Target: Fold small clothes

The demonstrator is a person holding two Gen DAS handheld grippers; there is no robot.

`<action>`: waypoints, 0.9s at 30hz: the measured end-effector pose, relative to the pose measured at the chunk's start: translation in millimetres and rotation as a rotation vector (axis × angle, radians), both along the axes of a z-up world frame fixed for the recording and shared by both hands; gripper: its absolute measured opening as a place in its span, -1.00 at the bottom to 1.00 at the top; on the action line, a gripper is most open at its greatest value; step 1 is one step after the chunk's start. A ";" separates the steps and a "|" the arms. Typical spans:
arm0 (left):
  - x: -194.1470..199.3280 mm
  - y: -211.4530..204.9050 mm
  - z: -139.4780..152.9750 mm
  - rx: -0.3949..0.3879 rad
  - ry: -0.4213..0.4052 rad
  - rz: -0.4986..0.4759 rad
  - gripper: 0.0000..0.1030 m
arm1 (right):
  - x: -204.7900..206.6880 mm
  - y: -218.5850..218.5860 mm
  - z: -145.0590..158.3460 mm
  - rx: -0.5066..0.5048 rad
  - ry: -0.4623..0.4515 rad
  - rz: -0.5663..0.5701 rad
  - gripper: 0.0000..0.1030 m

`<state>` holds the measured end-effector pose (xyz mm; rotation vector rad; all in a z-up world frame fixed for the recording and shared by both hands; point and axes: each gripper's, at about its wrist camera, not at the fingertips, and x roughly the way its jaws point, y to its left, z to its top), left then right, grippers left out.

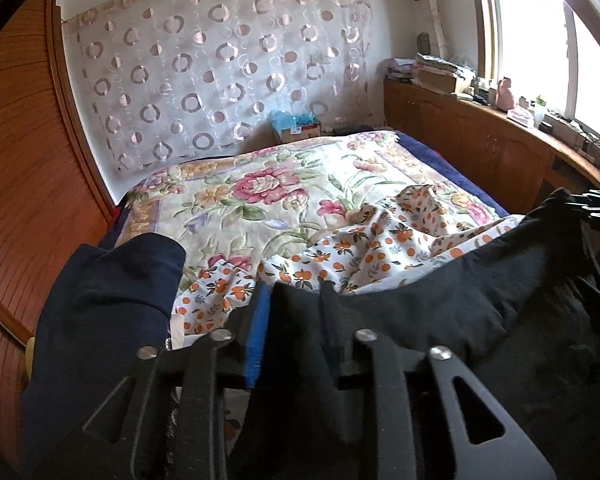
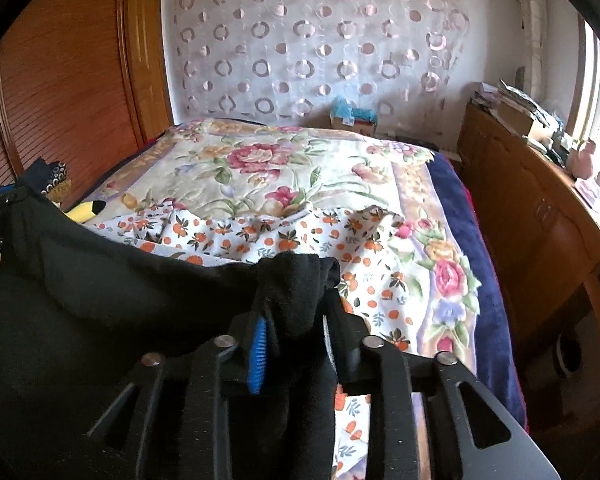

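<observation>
black garment [image 1: 480, 292], orange-print white cloth [image 2: 284, 240], floral bedspread [image 1: 260, 188]

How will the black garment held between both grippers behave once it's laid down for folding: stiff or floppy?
Probably floppy: the black garment sags between the left gripper and right gripper. Likely light, bunching where pinched, so it may wrinkle.

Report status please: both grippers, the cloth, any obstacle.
Left gripper shut on black cloth. Right gripper shut on the same cloth, stretched between them. Orange-print cloth lies underneath on the bed.

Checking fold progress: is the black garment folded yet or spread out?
Spread, not folded: the black garment hangs stretched between the left gripper and right gripper.
</observation>
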<state>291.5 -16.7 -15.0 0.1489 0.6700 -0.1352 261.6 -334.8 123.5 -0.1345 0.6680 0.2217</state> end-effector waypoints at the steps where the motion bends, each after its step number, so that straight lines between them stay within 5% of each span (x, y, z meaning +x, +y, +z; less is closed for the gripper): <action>1: -3.5 0.0 1.2 -0.006 -0.006 -0.002 -0.18 | -2.9 0.7 3.3 -0.001 -0.005 -0.009 -0.21; 3: -9.6 0.3 3.3 -0.020 -0.009 -0.009 -0.08 | -6.3 2.3 5.3 0.004 -0.012 -0.022 -0.02; 10: -34.7 -1.6 1.1 -0.038 -0.012 -0.040 0.49 | -40.7 3.7 7.2 0.001 -0.015 -0.020 0.02; 27: -102.8 -11.1 -57.9 -0.043 0.150 -0.096 0.51 | -130.6 -11.4 -18.9 0.059 0.145 -0.053 0.02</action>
